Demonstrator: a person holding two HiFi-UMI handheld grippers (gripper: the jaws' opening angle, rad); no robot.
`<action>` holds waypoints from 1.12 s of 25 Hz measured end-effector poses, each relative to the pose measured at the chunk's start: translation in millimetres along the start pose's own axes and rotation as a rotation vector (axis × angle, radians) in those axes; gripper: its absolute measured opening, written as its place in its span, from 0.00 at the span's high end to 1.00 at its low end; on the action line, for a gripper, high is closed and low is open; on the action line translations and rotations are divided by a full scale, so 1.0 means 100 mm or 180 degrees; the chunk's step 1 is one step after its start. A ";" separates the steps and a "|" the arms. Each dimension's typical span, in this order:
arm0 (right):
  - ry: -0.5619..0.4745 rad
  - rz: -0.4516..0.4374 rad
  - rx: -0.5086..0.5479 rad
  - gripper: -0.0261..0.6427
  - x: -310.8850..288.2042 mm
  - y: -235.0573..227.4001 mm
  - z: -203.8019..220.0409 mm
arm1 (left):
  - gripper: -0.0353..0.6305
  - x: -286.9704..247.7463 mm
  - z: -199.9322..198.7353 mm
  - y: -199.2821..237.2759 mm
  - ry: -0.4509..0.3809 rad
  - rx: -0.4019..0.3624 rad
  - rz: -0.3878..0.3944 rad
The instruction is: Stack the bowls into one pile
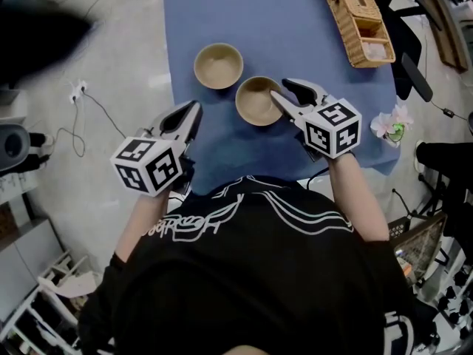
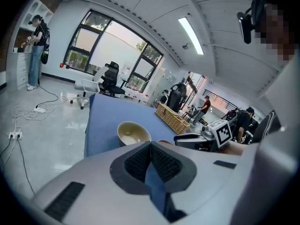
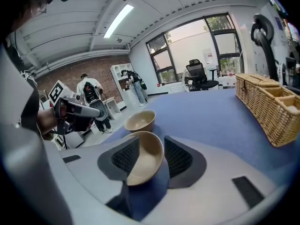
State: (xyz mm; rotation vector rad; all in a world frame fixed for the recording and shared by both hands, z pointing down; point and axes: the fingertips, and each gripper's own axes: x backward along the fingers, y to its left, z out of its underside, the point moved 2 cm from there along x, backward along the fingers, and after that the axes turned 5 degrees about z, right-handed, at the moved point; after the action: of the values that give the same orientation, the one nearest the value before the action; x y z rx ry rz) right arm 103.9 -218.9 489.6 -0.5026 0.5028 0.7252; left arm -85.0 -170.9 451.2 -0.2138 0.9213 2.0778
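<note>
Blue table (image 1: 281, 21) in an office with big windows (image 2: 110, 48) (grey floor (image 1: 126, 58), loose cables (image 1: 77, 128)). Left claw (image 2: 151, 146) clenched, empty; right claw (image 3: 151, 140) released, jaws straddling the rim of the near bowl (image 3: 144, 162).

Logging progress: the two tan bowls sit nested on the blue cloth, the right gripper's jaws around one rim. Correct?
Not nested: the head view shows the far bowl and the near bowl side by side on the blue cloth. The rest holds.

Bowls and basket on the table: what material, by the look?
Both bowls, near bowl and far bowl: tan, matte, smooth, even colour; maybe plastic, wood-fibre or ceramic, can't tell which. The basket: woven wicker or rattan, strands visible, natural unpainted look.
</note>
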 end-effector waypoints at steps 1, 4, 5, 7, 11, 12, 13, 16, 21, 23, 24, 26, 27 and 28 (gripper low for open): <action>-0.0005 0.0009 0.0025 0.70 0.01 0.01 -0.01 | 0.91 0.00 -0.01 0.00 -0.0001 0.0005 0.0004; -0.0011 0.0047 0.0093 0.64 0.03 0.01 -0.05 | 0.91 0.01 -0.01 -0.01 0.0013 0.0022 0.0026; -0.0023 0.0062 0.0095 0.63 0.04 0.01 -0.08 | 0.91 0.02 0.00 0.00 0.0025 0.0024 0.0034; -0.0062 0.0108 0.0082 0.62 0.07 0.00 -0.14 | 0.91 0.04 0.01 0.01 0.0053 0.0032 0.0054; -0.0139 0.0209 0.0073 0.62 0.13 0.02 -0.33 | 0.91 0.13 -0.03 0.04 0.0080 0.0026 0.0083; -0.0153 0.0224 0.0080 0.62 0.15 0.04 -0.38 | 0.91 0.17 -0.05 0.05 0.0079 0.0014 0.0089; -0.0165 0.0236 0.0094 0.62 0.16 0.06 -0.44 | 0.91 0.20 -0.08 0.07 0.0075 0.0006 0.0097; -0.0163 0.0258 0.0162 0.62 0.13 0.11 -0.59 | 0.91 0.28 -0.14 0.11 0.0084 0.0005 0.0119; -0.0113 0.0256 0.0234 0.62 -0.03 0.14 -0.78 | 0.91 0.39 -0.16 0.25 0.0115 0.0024 0.0092; -0.0060 0.0228 0.0298 0.62 -0.11 0.17 -0.84 | 0.91 0.42 -0.17 0.32 0.0097 0.0057 0.0071; -0.0028 0.0206 0.0334 0.62 -0.16 0.20 -0.87 | 0.91 0.43 -0.18 0.35 0.0088 0.0071 0.0064; 0.0031 0.0141 0.0381 0.62 -0.26 0.25 -0.92 | 0.91 0.43 -0.20 0.39 0.0068 0.0089 0.0055; 0.0058 0.0101 0.0395 0.62 -0.31 0.28 -0.95 | 0.91 0.43 -0.21 0.41 0.0060 0.0093 0.0050; 0.0088 0.0062 0.0416 0.62 -0.37 0.30 -0.97 | 0.91 0.43 -0.22 0.43 0.0057 0.0095 0.0042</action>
State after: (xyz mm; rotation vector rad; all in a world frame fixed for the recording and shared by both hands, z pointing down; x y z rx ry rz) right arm 33.7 -274.5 428.9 -0.3864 0.5776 0.6997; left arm -148.3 -175.2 439.6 -0.2114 0.9662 2.0761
